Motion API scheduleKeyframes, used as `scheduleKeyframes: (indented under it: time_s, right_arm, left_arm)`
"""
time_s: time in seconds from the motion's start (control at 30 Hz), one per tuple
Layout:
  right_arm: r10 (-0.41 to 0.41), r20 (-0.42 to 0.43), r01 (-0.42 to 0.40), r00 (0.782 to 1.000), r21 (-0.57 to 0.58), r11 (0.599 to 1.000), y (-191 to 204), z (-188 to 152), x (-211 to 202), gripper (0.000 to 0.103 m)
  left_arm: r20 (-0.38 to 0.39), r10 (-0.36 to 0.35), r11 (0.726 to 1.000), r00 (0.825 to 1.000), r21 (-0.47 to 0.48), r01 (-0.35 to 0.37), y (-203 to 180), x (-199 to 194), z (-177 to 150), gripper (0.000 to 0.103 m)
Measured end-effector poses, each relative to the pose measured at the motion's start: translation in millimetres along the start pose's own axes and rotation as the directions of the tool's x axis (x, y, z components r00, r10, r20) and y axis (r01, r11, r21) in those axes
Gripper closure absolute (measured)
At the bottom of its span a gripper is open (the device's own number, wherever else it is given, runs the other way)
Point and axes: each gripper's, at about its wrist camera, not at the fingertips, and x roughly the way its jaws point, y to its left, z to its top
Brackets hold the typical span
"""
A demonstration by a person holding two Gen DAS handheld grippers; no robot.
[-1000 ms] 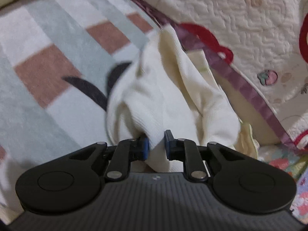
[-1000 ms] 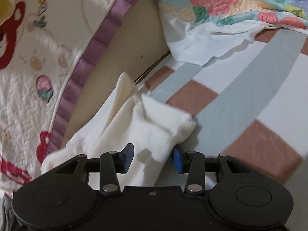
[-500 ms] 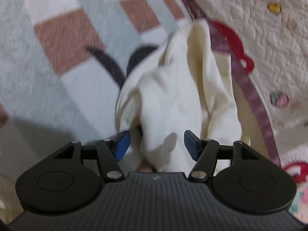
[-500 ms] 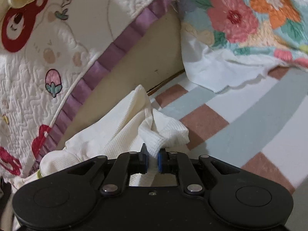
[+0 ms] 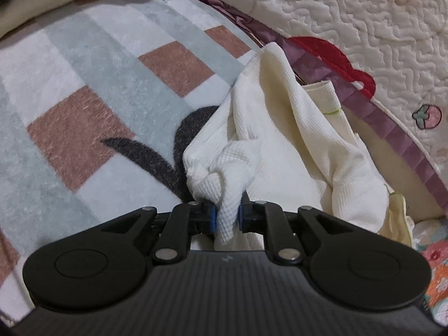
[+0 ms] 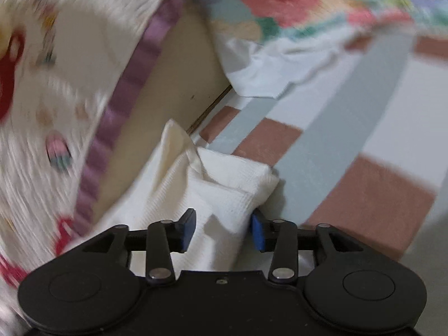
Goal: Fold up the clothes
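Left claw: it is pinching a bunched corner of the cream waffle-knit garment, its blue pads nearly together with a wad of cloth between them.
Garment position: it is lying crumpled on the checked blanket, its far side pressing against the purple-trimmed quilt.
Risk at the left: the claw is gripping a twisted knot, not a flat edge, so a pull is likely dragging in extra layers and setting a crooked fold.
Right claw: it is standing wide apart, straddling a folded corner of the garment and gripping nothing.
Risk at the right: the view is blurring, so the claw seems to be moving; closing now may be catching too thin a layer, or the blanket beneath.
Risk between them: with one side held, the loose side is liable to slump against the quilt.
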Motion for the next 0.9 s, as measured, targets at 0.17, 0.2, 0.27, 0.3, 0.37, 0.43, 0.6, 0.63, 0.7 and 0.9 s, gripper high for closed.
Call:
scheduleKeyframes:
  time_s: [0.17,0.2,0.27,0.3,0.37,0.43,0.6,0.63,0.7,0.9]
  right_arm:
    - [0.002,-0.004,-0.002,1.000,-0.069,0.998,14.0,14.1,29.7,0.063]
    - [-0.004,-0.018,0.002,1.000,-0.097,0.995,17.7,19.3,36.7,0.093]
    - [0.026,0.001,-0.026,1.000,-0.090,0.996,24.5,33.2,24.8,0.092]
    - [0.041,0.011,-0.040,0.999,-0.086,0.996,27.8,40.1,18.9,0.092]
    - [0.074,0.036,-0.067,0.997,-0.164,0.984,41.7,47.5,-15.1,0.093]
    - [0.091,0.054,-0.073,0.994,-0.267,0.961,55.9,49.5,-55.6,0.094]
    - [-0.103,-0.047,0.088,0.994,-0.261,0.961,5.7,26.3,-87.7,0.094]
    - [-0.110,-0.056,0.091,0.992,-0.266,0.960,2.6,21.2,-90.9,0.094]
    - [-0.103,-0.058,0.081,0.993,-0.305,0.949,6.3,15.4,-100.9,0.094]
    - [-0.123,-0.078,0.085,0.989,-0.374,0.924,12.9,22.5,-112.8,0.094]
  left_arm:
    - [0.018,0.002,0.990,1.000,0.141,-0.005,-15.4,1.7,2.5,0.095]
    - [0.028,-0.002,0.985,1.000,0.171,-0.003,-18.2,-1.2,2.7,0.096]
    - [0.056,-0.016,0.976,0.998,0.216,0.004,-24.2,-19.7,5.2,0.097]
    - [0.059,-0.036,0.973,0.998,0.230,0.022,-26.8,-32.2,7.8,0.097]
    - [0.062,-0.083,0.967,0.995,0.245,0.066,-25.6,-60.0,12.3,0.097]
    - [0.055,-0.094,0.965,0.994,0.251,0.077,-15.0,-85.0,9.6,0.097]
    - [-0.075,-0.028,0.978,0.997,0.205,0.043,24.0,-85.8,-22.8,0.097]
    - [-0.083,-0.025,0.981,0.996,0.192,0.041,30.0,-87.5,-26.3,0.097]
    - [-0.049,-0.023,0.978,0.999,0.205,0.033,30.0,-105.5,-27.0,0.097]
    - [-0.105,0.029,0.971,0.994,0.240,-0.003,39.3,-110.8,-29.0,0.097]
